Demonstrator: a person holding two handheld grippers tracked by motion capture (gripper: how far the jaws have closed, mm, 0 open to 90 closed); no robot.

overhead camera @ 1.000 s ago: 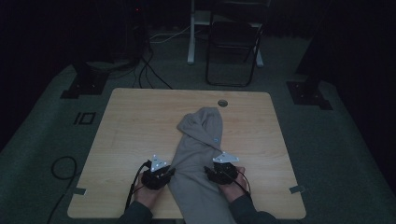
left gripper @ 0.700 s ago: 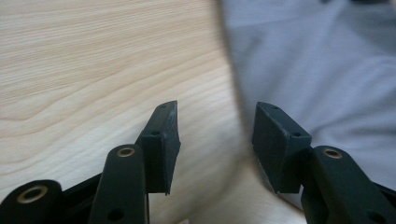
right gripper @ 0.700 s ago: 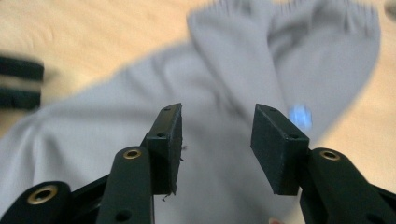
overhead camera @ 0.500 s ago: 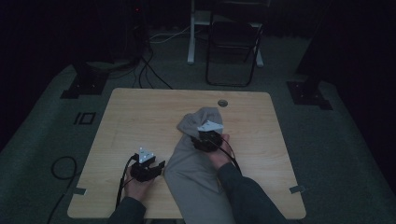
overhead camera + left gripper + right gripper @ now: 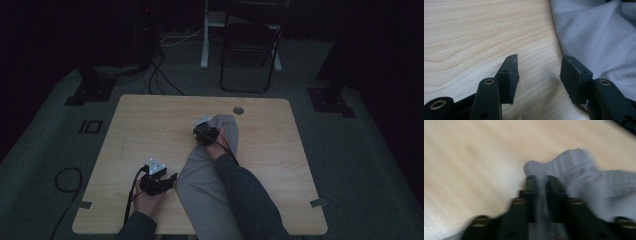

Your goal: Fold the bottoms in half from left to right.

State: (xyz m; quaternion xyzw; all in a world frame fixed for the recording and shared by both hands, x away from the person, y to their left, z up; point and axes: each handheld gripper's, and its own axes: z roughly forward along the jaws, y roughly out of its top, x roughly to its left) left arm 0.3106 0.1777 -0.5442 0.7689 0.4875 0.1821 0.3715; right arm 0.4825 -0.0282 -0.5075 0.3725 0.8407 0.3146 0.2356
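Surface: one light wooden rectangular surface [image 5: 150,130] with a small round grommet [image 5: 238,110] near its far edge.
Room: dark, grey carpet, one black folding chair [image 5: 250,45] beyond the surface, black cables on the floor at left.
Left gripper [image 5: 159,182]: one, near the front edge; fingers [image 5: 509,75] spread wide, holding nothing, just beside the cloth's edge.
Grey fabric garment [image 5: 205,190]: one, running from the front edge to the middle of the surface.
Right gripper [image 5: 204,133]: one, fingers [image 5: 554,187] clamped on the garment's far ribbed end.

High view: above your side, facing forward and down over the whole table [image 5: 150,125]; both gripper views: riding your grippers, close to the wood, looking along their jaws, sharing with it the grey cloth [image 5: 205,180].
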